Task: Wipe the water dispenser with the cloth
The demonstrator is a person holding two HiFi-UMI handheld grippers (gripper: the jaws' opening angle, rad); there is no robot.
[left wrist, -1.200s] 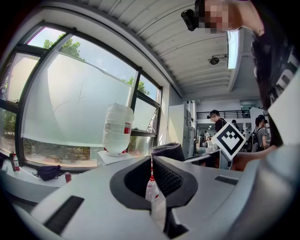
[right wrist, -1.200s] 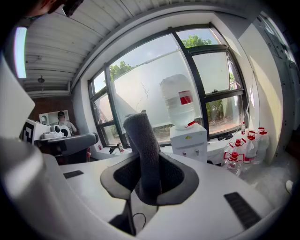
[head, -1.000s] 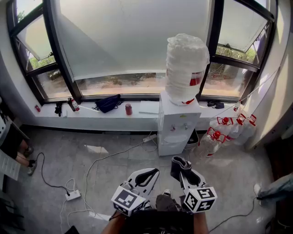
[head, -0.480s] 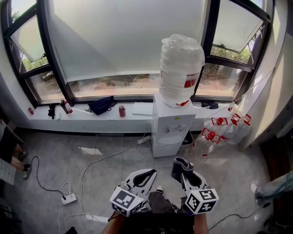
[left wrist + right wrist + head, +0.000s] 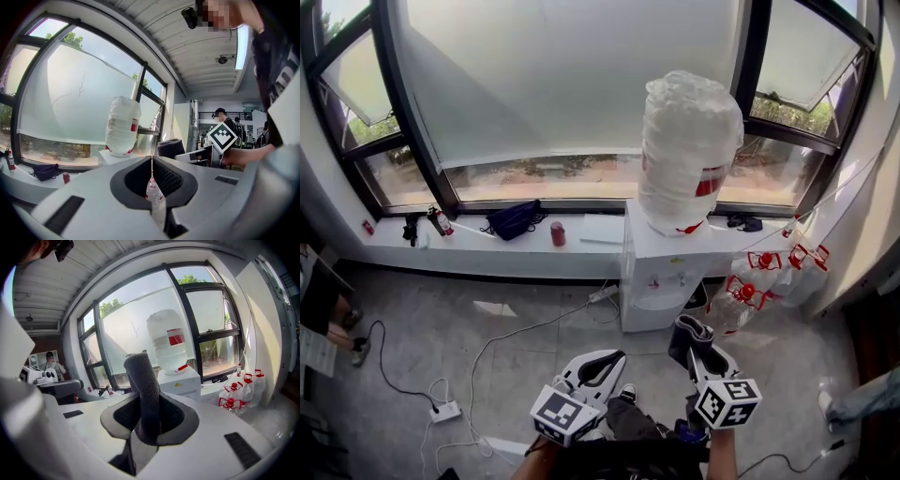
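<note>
Tall windows (image 5: 572,84) fill the far wall, above a long sill (image 5: 487,246) and a grey tiled floor (image 5: 525,319) strewn with cables (image 5: 483,352). Against the sill stands the white dispenser (image 5: 661,272), upright, with a big wrapped bottle (image 5: 689,150) seated on top. Spare bottles (image 5: 755,281) sit on the floor just to its right. Both grippers are held low in front of the person, well apart from the dispenser. Left gripper (image 5: 602,361) has its jaws pressed together with nothing between them. Right gripper (image 5: 696,339) is clamped on the cloth (image 5: 143,380), a dark grey folded strip that stands up out of the jaws. It looks soft, light and floppy, so a hold near its middle should leave a free end to press flat against the panels. Casing on the dispenser looks hard and smooth, and with that heavy bottle on top it probably wants gentle strokes rather than hard shoves
</note>
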